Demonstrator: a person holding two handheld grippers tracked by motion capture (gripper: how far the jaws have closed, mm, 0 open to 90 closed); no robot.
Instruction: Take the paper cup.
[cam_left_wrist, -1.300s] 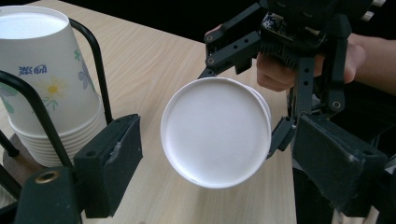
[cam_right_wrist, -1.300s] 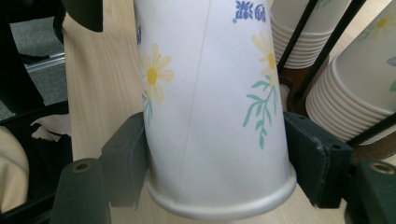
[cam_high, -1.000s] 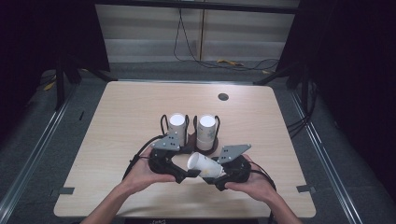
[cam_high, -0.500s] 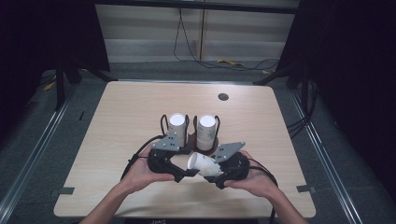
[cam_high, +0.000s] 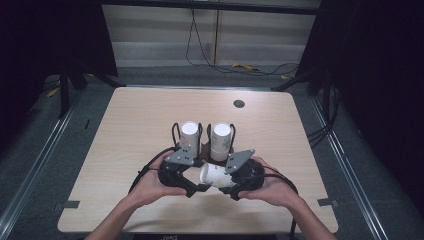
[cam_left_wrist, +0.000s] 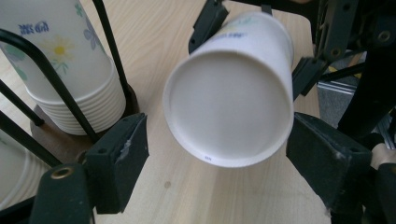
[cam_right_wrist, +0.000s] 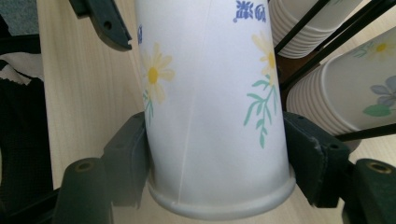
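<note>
The paper cup (cam_right_wrist: 210, 107) hides its own open mouth in the right gripper view

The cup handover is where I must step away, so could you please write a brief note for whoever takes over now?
Right gripper: shut on the cup near its rim, cup lying sideways above the table.
Left gripper: open, jaws either side of the cup's base, not touching.
Two cup stacks stand upside down in the wire rack just beyond.
Done: one cup is out of the rack.
Left: probably close the left gripper on the base, then release the right.

A paper cup's (cam_left_wrist: 229, 88) base faces the spread left tool (cam_left_wrist: 217, 172), beside stacked cups (cam_left_wrist: 70, 79).
</note>
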